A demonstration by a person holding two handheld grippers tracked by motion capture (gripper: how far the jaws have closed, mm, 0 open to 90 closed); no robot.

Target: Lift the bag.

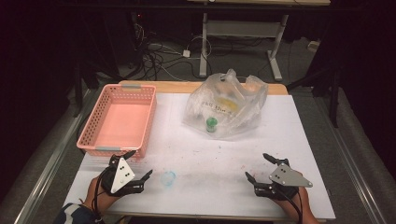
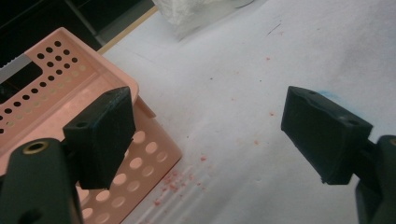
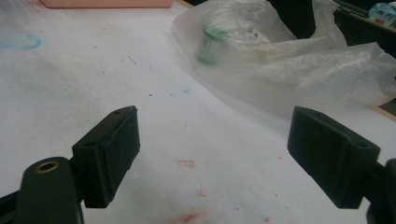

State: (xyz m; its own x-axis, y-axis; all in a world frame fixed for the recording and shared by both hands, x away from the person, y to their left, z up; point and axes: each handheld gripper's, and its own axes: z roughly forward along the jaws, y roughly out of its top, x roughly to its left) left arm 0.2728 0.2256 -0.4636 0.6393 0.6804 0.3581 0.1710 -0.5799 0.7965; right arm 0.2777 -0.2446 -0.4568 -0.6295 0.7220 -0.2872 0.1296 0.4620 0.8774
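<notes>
The left gripper (image 1: 138, 164) sits with jaws spread, empty, beside the pink basket (image 1: 99, 140) at its near corner. The right gripper (image 1: 258, 166) (jaws also spread) faces the plastic bag (image 1: 243, 105), well apart, holding nothing.

Plastic bag (image 1: 227, 105) contents blurred behind film, pink basket (image 2: 56, 88) cut off at frame edge
</notes>
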